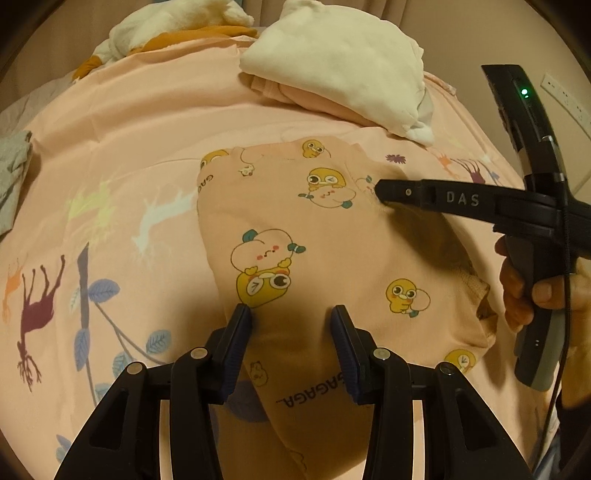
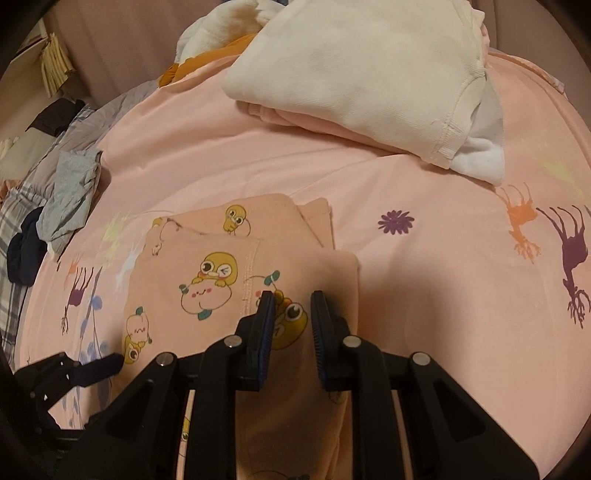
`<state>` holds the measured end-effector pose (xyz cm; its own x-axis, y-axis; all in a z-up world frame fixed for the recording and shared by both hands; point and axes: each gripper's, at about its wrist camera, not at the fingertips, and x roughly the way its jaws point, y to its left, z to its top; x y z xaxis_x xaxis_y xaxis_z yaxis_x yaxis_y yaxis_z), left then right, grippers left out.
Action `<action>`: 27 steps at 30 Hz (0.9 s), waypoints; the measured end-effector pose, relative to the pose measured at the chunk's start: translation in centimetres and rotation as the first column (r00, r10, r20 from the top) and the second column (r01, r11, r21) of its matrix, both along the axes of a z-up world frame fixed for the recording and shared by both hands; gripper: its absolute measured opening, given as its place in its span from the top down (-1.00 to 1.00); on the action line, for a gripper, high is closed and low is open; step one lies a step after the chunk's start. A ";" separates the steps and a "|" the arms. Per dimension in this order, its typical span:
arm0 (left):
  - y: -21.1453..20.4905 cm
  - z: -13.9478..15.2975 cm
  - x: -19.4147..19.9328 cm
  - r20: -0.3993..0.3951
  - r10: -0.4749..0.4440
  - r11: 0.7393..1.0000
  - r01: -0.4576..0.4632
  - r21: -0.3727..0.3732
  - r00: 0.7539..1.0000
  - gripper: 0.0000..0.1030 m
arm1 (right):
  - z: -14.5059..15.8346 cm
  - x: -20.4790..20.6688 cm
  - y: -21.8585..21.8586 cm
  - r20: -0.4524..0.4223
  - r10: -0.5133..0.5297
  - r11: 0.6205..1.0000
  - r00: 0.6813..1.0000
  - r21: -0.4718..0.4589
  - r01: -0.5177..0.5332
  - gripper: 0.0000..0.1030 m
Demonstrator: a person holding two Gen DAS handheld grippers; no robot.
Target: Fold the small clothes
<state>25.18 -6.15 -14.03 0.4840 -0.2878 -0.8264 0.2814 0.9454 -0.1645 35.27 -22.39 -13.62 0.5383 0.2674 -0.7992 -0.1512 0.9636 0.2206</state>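
A peach garment printed with yellow ducks lies partly folded on the pink bedsheet. My left gripper stands open over the garment's near part, with only flat cloth showing in the gap. My right gripper, held by a hand, reaches in from the right with its tips down at the garment's far right part. In the right wrist view the right gripper has a narrow gap between its pads, with flat garment and a duck print behind it. The left gripper shows at the lower left edge.
A stack of folded cream and pink clothes sits at the back of the bed, with a white and orange plush behind it. A crumpled grey garment and dark clothes lie at the left edge. A wall socket is at the far right.
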 end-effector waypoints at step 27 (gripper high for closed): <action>0.1 0.0 -1.7 -0.004 0.012 1.000 -0.012 0.017 1.000 0.17 | -0.3 -7.3 0.1 0.050 0.126 0.992 0.991 -0.017 -0.126 0.60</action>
